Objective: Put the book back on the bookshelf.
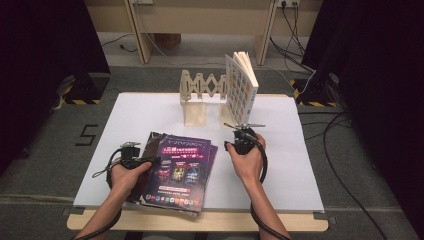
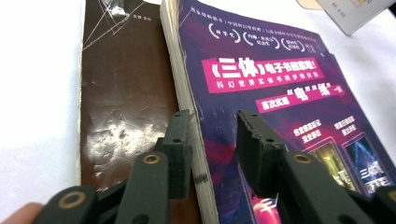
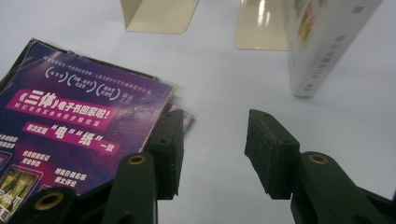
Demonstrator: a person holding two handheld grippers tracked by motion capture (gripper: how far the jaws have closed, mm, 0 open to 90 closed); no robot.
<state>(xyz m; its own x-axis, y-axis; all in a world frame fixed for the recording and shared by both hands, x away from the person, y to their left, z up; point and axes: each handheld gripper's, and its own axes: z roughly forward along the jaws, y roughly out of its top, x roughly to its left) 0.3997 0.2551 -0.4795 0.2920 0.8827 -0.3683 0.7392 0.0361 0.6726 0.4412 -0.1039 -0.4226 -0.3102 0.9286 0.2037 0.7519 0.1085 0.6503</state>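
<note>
A purple-covered book [image 1: 180,170] lies on top of a dark brown book [image 1: 152,141] at the front left of the white board. My left gripper [image 1: 142,159] is at the stack's left side. In the left gripper view its jaws [image 2: 212,128] straddle the purple book's [image 2: 280,93] page edge, one over the brown book [image 2: 121,93] and one over the purple cover, with a gap at both pads. My right gripper [image 1: 243,131] hovers open over bare board to the right of the stack, nothing between its jaws [image 3: 212,128]. The purple book's corner [image 3: 79,116] lies beside its left jaw.
A wooden accordion book stand [image 1: 200,92] sits at the back middle of the white board [image 1: 300,165]. A white book [image 1: 241,87] with a patterned cover stands upright at its right end, seen close ahead in the right gripper view [image 3: 327,51]. Cables run across the floor at right.
</note>
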